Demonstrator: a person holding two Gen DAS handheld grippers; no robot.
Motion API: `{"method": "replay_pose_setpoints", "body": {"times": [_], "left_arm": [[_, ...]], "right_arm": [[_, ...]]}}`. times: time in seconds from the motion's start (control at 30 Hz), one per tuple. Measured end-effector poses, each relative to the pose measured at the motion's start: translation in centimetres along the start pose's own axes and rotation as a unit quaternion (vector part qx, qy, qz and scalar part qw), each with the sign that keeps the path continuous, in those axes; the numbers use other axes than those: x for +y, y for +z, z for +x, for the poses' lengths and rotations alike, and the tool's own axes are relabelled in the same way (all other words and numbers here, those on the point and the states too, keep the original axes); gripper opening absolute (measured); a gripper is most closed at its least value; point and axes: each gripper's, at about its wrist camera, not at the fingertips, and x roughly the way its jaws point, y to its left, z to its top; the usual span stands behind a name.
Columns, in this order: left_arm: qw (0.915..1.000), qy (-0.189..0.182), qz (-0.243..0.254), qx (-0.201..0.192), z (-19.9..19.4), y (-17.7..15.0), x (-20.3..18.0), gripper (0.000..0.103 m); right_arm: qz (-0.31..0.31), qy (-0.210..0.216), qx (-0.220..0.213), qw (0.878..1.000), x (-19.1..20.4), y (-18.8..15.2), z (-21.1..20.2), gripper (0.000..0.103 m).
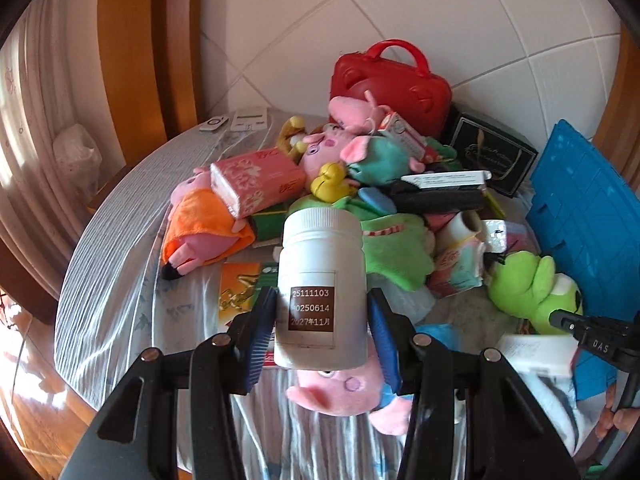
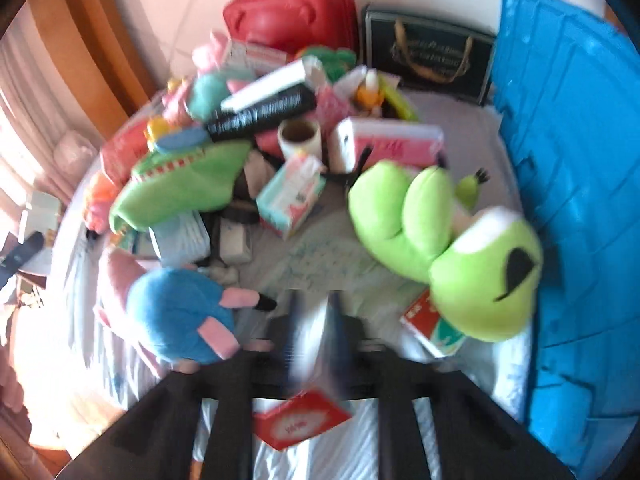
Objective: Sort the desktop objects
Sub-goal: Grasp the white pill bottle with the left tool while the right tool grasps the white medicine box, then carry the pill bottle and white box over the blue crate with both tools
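Left wrist view: your left gripper [image 1: 322, 336] is clamped on the lower half of a white bottle [image 1: 322, 288], upright between the blue pads [image 1: 260, 340], lifted above the cluttered tabletop [image 1: 120, 280]. The grip sits low on a smooth, round wall, so the top-heavy bottle may pivot or slide out if you tilt or swing quickly. Directly beneath it lies a pink pig plush [image 1: 340, 392]; a dropped bottle would bounce off it and roll into the pile. Your right gripper's body shows at the right edge, near the green frog plush [image 1: 536, 288]; keep the two tools apart when crossing toward the blue crate [image 1: 580, 208]

Right wrist view: this view is motion-blurred. Your right gripper [image 2: 316, 336] has its fingers drawn together, and a thin red-and-white packet [image 2: 300, 420] appears to be pinched between them, hanging below the tips, though the blur leaves this uncertain. A hold on so thin an edge may let the packet slip out. The green frog plush [image 2: 440, 248] lies just right of the fingers and the blue plush [image 2: 180, 320] just left, either of which could snag a swinging load
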Motion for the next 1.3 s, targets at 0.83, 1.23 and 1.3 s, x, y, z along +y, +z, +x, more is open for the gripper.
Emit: {"method": "replay_pose_setpoints", "body": {"times": [0.83, 1.23, 1.3], "left_arm": [[0.9940, 0.029, -0.001, 0.106, 3.3, -8.3, -3.9, 0.046], [0.9992, 0.000, 0.024, 0.032, -1.8, -4.8, -7.6, 0.046], [0.9993, -0.015, 0.032, 0.009, -3.2, -3.6, -9.2, 0.046]], "right_arm": [[-0.125, 0.013, 0.136, 0.983, -5.1, -11.7, 8.6, 0.048], [-0.165, 0.067, -0.020, 0.984, -3.5, -7.4, -3.0, 0.041], [-0.180, 0.080, -0.074, 0.978, -3.9, -5.6, -7.3, 0.041]]}}
